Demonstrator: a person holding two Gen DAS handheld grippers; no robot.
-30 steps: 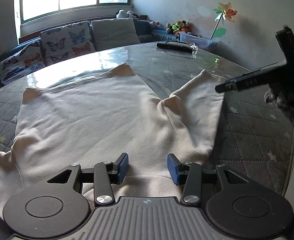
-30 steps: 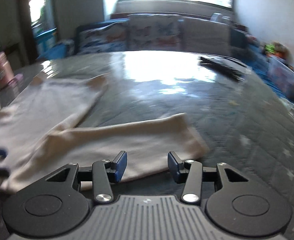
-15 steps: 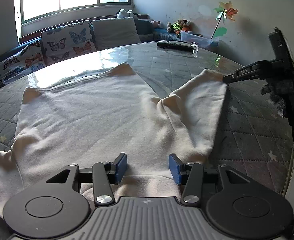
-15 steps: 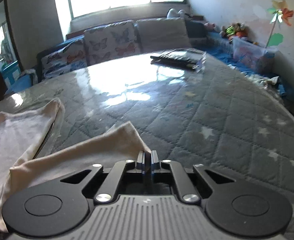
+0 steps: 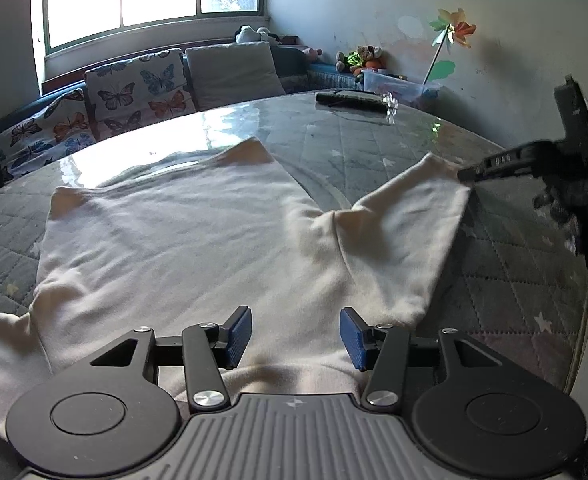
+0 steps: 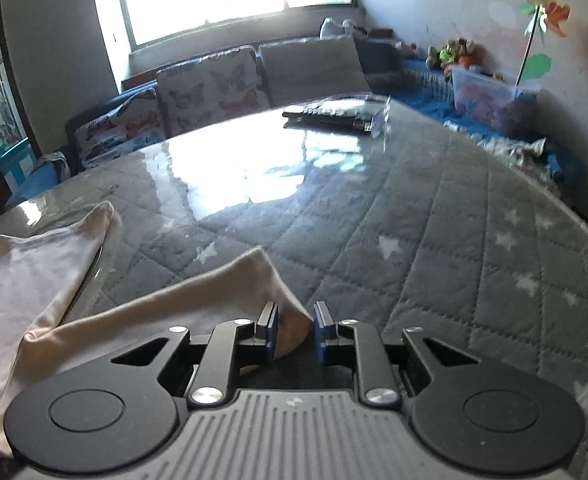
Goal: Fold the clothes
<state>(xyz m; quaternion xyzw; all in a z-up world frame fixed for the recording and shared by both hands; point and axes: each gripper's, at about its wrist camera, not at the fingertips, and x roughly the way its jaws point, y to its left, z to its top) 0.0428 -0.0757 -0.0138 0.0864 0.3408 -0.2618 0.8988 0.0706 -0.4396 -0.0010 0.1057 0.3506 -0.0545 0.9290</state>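
Note:
A cream long-sleeved shirt (image 5: 182, 240) lies flat on the grey quilted table (image 5: 506, 264). Its right sleeve (image 5: 406, 220) angles out toward the table's right side. My left gripper (image 5: 296, 334) hovers over the shirt's near edge, open, with only flat cloth under the blue pads. My right gripper (image 6: 294, 332) is at the sleeve's cuff (image 6: 254, 280). Its jaws are opening, a narrow gap shows, and the cuff corner lies loose between them. In the left wrist view the right gripper (image 5: 464, 175) reaches in from the right, its tip at the cuff.
A dark flat object (image 6: 330, 116) with a clear plastic piece lies at the table's far side. Butterfly cushions (image 5: 134, 92) line a sofa behind. A plastic box (image 6: 490, 96) and toys stand by the right wall. The table edge (image 5: 574, 352) curves close on the right.
My right gripper swung from wide open over the sleeve to its cuff end, shut, then parted slightly with the cuff between the jaws. My left gripper stayed put, its jaws slightly wider.

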